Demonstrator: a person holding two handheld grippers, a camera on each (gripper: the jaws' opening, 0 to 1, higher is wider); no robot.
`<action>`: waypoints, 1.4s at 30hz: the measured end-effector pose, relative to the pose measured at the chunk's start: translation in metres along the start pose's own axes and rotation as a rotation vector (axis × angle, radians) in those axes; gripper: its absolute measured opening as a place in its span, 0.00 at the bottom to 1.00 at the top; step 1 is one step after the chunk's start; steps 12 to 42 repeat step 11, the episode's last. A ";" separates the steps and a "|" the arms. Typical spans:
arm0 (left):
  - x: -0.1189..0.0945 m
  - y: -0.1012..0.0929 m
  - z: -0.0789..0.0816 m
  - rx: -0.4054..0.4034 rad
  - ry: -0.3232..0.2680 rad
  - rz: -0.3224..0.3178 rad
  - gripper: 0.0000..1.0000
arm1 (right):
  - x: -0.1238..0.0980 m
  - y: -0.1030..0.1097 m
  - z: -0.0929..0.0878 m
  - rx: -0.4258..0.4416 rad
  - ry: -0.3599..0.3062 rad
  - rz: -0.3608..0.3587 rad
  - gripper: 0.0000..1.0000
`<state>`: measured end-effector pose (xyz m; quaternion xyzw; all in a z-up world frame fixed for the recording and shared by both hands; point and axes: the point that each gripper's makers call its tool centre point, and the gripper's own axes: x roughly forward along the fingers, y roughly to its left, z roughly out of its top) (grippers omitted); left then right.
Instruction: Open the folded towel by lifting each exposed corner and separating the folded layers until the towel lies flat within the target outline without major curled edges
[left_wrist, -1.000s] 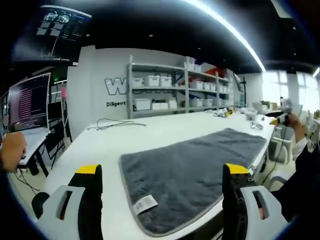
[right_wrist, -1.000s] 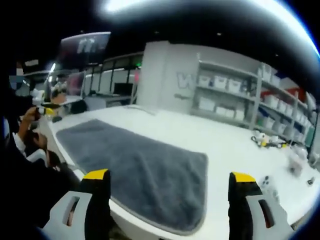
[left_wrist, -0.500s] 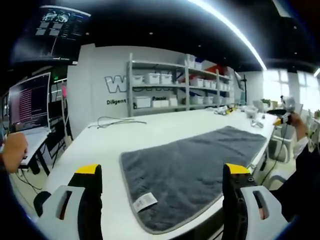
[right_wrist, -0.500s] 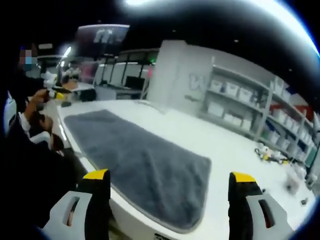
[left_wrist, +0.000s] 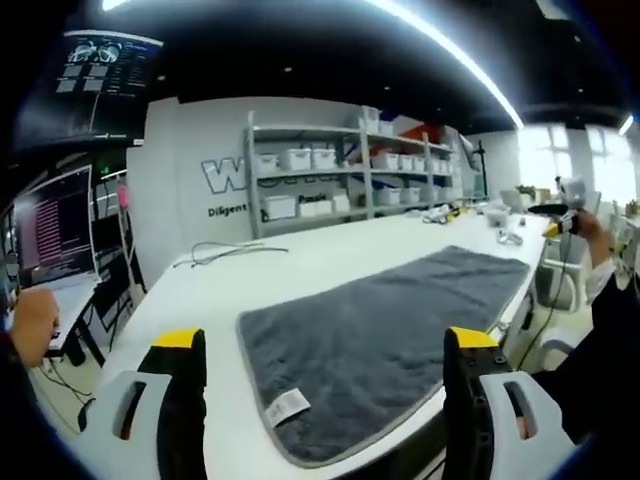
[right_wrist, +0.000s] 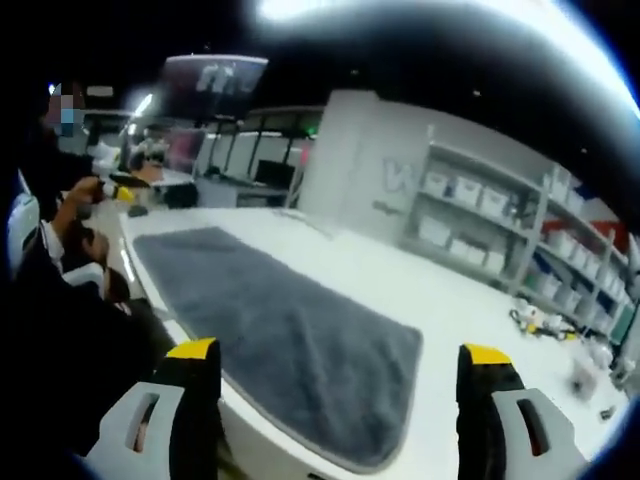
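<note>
Between my left gripper (left_wrist: 318, 345)'s yellow-tipped jaws, which stand wide apart with nothing held, I see the near end of the grey towel (left_wrist: 385, 325). It lies spread on the white bench (left_wrist: 200, 290), its near edge close to the bench's front edge. A small white label (left_wrist: 287, 405) sits at its near left corner, and a pale hem runs round the rounded corner. The towel stretches away to the right, looking flat as far as I can make out.

From my right gripper (right_wrist: 340, 365), the jaws also stand wide open and empty, raised above the bench. Between them lies the other end of the towel (right_wrist: 280, 330), running away to the far left; its near right corner is rounded and lies flat.

Further out in the left gripper view, a loose cable (left_wrist: 220, 252) lies on the far part of the bench, and small items (left_wrist: 450, 212) cluster at the far right. Behind stands a shelf (left_wrist: 340, 180) with white bins against a wall with lettering. A monitor (left_wrist: 52, 225) glows at left, with a hand (left_wrist: 30, 325) below it. In the right gripper view, a person's hand (right_wrist: 90, 190) at far left holds another yellow-tipped tool.
</note>
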<state>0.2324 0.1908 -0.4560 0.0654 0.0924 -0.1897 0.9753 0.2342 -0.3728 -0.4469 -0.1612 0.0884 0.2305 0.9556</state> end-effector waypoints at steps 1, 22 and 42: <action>0.000 0.000 0.000 0.004 0.000 0.000 0.97 | -0.001 0.001 0.002 0.002 -0.009 0.001 1.00; -0.004 -0.004 0.011 -0.004 -0.036 -0.004 0.95 | 0.003 0.008 0.010 0.018 -0.014 0.014 0.99; -0.004 -0.004 0.011 -0.004 -0.036 -0.004 0.95 | 0.003 0.008 0.010 0.018 -0.014 0.014 0.99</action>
